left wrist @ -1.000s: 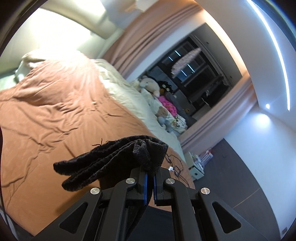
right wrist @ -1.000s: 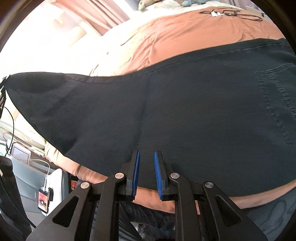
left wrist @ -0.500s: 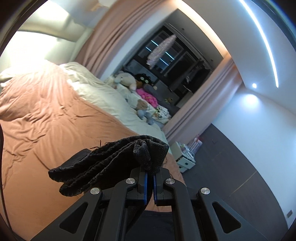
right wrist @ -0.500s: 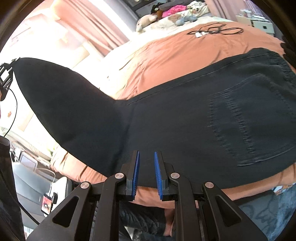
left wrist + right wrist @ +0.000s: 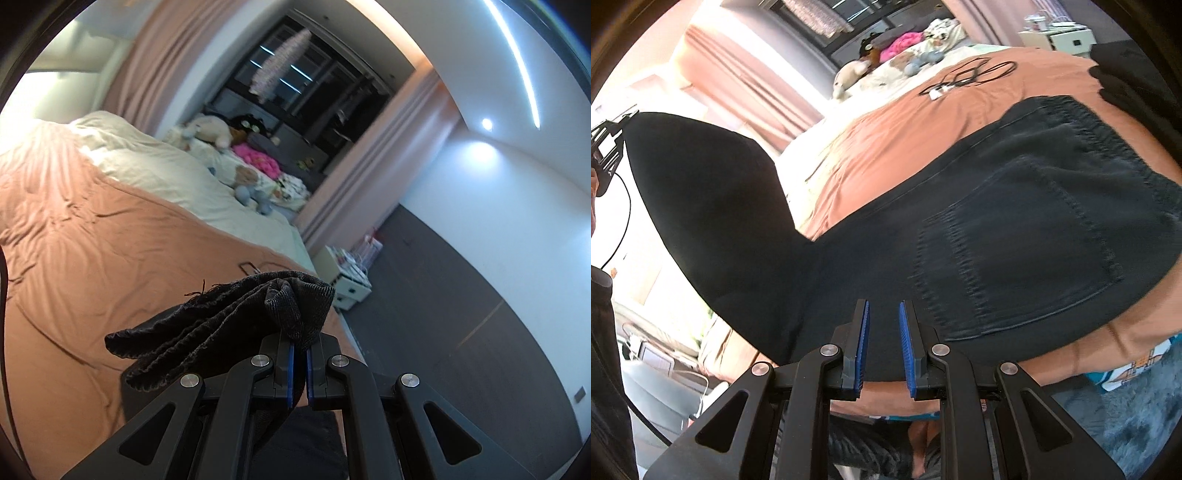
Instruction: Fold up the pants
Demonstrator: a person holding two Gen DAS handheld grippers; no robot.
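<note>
The black jeans [image 5: 997,221] lie on the orange bed cover [image 5: 942,122], back pocket up, waist to the right. The leg end [image 5: 701,184] is lifted and folds over toward the waist. It hangs from my left gripper [image 5: 605,147] at the far left of the right wrist view. In the left wrist view my left gripper [image 5: 299,343] is shut on the bunched, frayed leg hems [image 5: 221,321], high above the bed. My right gripper [image 5: 884,306] hovers at the jeans' near edge beside the pocket, its jaws a narrow gap apart with no cloth pinched.
A black cable with a white plug [image 5: 975,72] lies on the cover beyond the jeans. Stuffed toys [image 5: 210,129] sit by the cream pillows. A white nightstand [image 5: 347,284] stands past the bed. A blue rug [image 5: 1126,424] lies below the bed's near edge.
My left gripper has carried the leg hems up and toward the waist, so the leg now folds over. The right gripper has shifted along the near edge toward the pocket. Neither pair of jaws has changed.
</note>
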